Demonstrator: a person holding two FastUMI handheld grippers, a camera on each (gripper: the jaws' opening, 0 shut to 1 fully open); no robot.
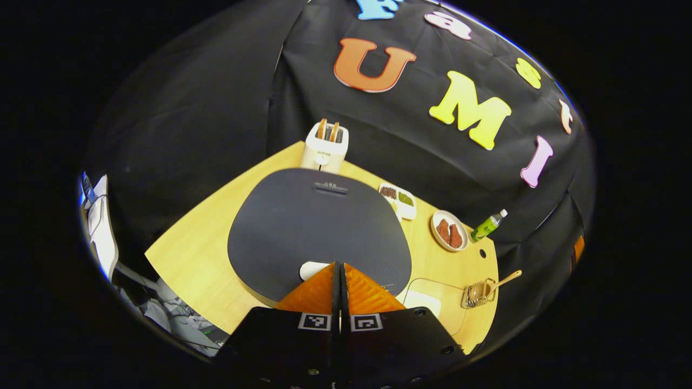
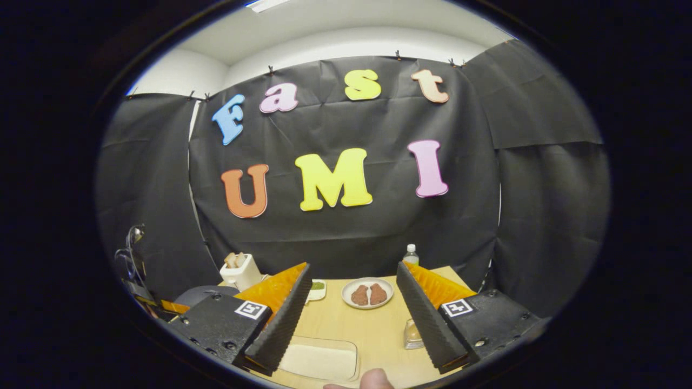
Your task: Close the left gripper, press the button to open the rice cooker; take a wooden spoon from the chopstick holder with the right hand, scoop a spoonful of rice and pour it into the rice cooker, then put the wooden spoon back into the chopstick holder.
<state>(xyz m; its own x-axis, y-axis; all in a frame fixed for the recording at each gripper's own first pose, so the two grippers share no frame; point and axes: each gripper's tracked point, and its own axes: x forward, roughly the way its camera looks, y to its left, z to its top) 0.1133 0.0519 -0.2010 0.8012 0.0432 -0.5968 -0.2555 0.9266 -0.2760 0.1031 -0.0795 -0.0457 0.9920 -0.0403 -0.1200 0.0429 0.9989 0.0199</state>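
The rice cooker sits shut in the middle of the table, its dark lid flat and its pale button just past the tips of my left gripper, whose fingers I hold pressed together, so by my reckoning the press is about to land but the lid is not yet open. Off to the side the wooden spoon stands untouched in the chopstick holder, with the rice container near it. My right gripper hangs spread wide and empty, so taking the spoon, scooping, pouring and returning it all remain.
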